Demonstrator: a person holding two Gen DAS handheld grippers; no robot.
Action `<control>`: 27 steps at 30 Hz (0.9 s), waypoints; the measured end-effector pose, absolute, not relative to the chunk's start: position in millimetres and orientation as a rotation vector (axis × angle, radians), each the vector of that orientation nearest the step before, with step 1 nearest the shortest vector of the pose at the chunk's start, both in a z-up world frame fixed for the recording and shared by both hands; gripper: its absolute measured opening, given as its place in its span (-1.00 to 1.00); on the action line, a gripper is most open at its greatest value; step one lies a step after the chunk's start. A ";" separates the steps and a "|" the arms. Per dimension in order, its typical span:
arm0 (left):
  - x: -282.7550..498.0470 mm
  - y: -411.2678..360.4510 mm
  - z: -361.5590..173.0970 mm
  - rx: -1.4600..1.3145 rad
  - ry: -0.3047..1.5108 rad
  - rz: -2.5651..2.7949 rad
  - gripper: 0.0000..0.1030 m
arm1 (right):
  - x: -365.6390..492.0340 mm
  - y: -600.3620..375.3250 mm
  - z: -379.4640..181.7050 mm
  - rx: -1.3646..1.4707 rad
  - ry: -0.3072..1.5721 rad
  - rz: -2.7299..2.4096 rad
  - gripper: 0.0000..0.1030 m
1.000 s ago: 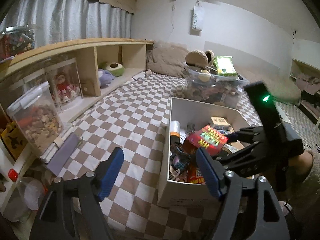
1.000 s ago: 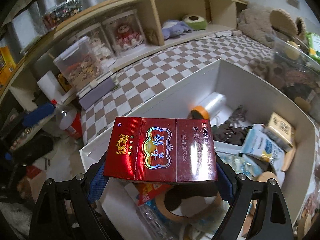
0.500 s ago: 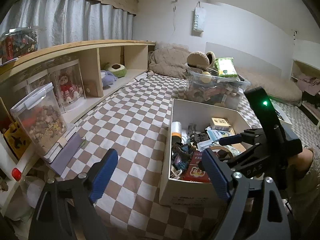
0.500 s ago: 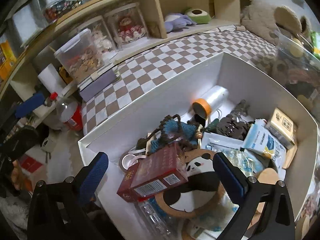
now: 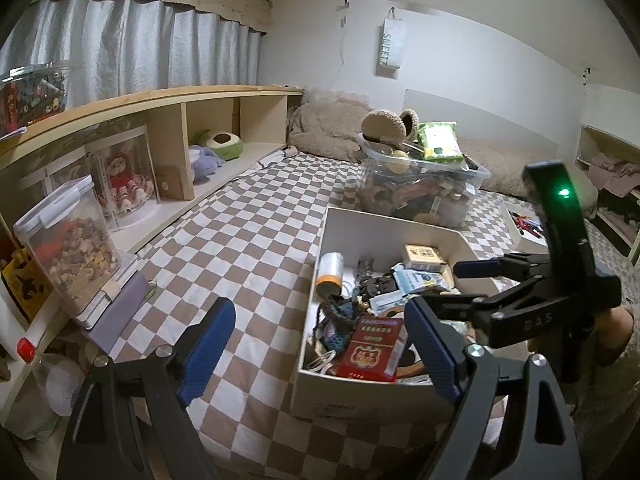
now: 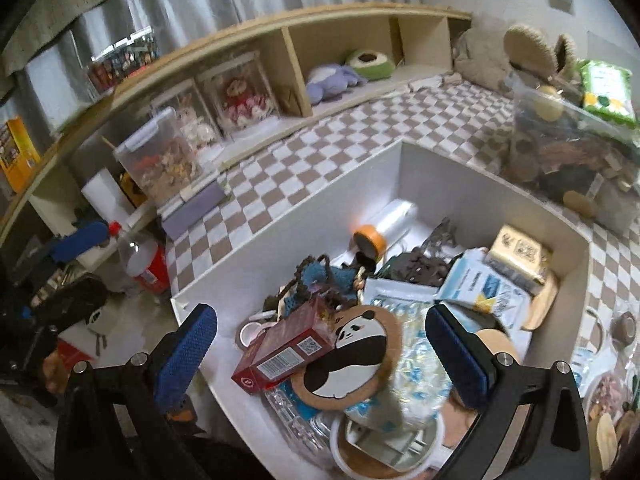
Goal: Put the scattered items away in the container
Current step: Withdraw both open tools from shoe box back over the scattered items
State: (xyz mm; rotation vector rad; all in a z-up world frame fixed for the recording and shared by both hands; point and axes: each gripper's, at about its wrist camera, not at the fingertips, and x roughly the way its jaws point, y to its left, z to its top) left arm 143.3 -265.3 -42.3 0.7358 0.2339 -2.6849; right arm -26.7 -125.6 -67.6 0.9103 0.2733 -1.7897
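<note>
We lift the right gripper [image 6: 320, 354] clear of the white box [image 6: 288, 216] — fingers wide apart, empty, red pack [image 6: 286, 354] inside; left gripper [image 5: 320, 344] fingers apart too, w/ nothing held.

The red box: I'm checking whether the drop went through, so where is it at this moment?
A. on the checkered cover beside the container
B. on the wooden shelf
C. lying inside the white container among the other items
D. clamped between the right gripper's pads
C: the red box lies in the white container, leaning against the panda coaster, while the right gripper hangs open above it with nothing between its pads.
</note>
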 end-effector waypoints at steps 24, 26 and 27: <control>50.8 -162.2 -8.2 0.664 0.228 -2.897 1.00 | -81.8 52.1 -11.5 0.735 0.081 -2.200 1.00; 40.8 -153.1 -5.1 0.666 0.222 -2.918 1.00 | -87.0 65.8 -10.8 0.735 0.069 -2.232 1.00; 35.3 -147.4 -3.6 0.666 0.220 -2.930 1.00 | -89.4 73.3 -10.2 0.730 0.065 -2.252 1.00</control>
